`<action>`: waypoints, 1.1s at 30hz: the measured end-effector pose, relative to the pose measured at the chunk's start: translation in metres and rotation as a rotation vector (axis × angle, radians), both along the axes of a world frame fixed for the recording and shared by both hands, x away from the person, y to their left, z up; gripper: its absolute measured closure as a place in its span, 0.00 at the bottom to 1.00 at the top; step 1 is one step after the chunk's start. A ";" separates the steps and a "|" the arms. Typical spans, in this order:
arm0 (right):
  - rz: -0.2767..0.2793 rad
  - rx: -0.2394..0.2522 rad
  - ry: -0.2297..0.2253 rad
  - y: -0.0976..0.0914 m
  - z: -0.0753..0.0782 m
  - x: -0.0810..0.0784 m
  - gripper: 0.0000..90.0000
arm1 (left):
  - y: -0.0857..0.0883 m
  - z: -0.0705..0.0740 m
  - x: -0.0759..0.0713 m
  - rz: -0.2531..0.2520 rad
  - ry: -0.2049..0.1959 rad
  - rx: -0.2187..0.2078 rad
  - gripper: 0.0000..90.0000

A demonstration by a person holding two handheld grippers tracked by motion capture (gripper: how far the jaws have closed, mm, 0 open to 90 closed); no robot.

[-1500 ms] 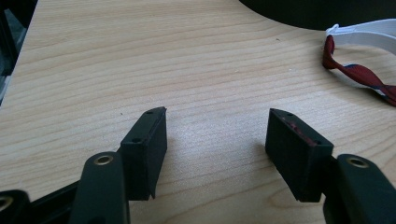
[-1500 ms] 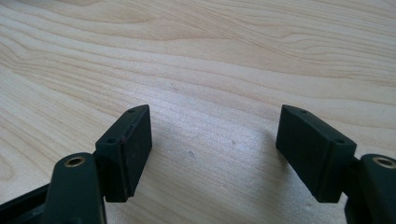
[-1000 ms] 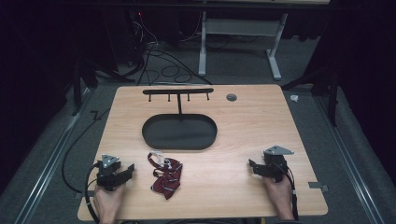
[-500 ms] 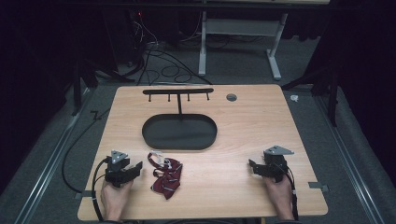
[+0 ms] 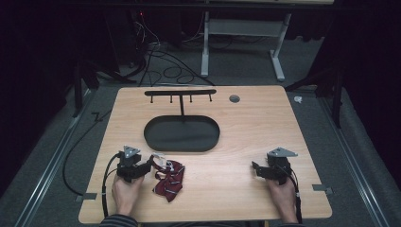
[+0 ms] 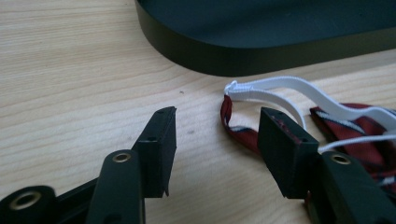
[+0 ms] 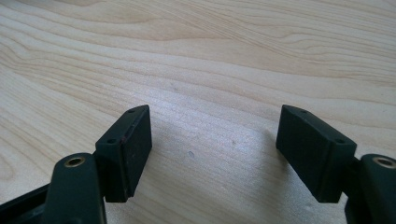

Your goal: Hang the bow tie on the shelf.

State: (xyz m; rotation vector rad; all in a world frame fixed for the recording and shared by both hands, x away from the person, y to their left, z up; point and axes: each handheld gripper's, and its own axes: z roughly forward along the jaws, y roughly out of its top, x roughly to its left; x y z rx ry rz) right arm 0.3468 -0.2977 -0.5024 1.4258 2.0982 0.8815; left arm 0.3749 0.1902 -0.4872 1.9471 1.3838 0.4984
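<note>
A person's two hands, each carrying one two-jaw gripper, work at a single wooden table (image 5: 255, 118). The left gripper (image 5: 152, 161) sits at the near left, its tips just beside one crumpled dark-red striped bow tie (image 5: 169, 181) that lies on the bare wood just in front of the stand's base and left of centre. In the left gripper view the two black jaws stand apart with bare wood between them (they have just been closing a little), and nothing is pinched; the right-hand jaw sits just over the edge of the tie, whose white elastic strap (image 6: 299, 88) loops out toward the tray. Whether that jaw touches the cloth cannot be told.

The right gripper (image 5: 256, 169) rests at the near right, well apart from the tie, held in the person's right hand (image 5: 283, 198). Its two jaws are spread wide over plain wood grain, with nothing between them.

Behind the tie stands one black hanger stand: an oval tray base (image 5: 182, 134), one upright post and one crossbar (image 5: 180, 92) bearing four small pegs. One round grey cable port (image 5: 234, 98) is set in the table's far side. The left hand (image 5: 124, 194) grips the body of its tool, and a striped sleeve shows at the bottom edge.
</note>
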 end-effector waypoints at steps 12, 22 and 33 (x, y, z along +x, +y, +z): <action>0.001 0.000 0.001 0.000 0.000 0.000 0.31 | -0.010 -0.010 0.015 0.016 0.028 0.031 0.68; 0.001 0.001 0.001 0.000 0.000 0.000 0.31 | -0.017 -0.008 0.014 -0.043 0.019 0.097 0.94; 0.000 0.002 0.002 0.000 0.000 0.000 0.31 | -0.012 -0.001 0.013 -0.068 0.023 0.041 0.98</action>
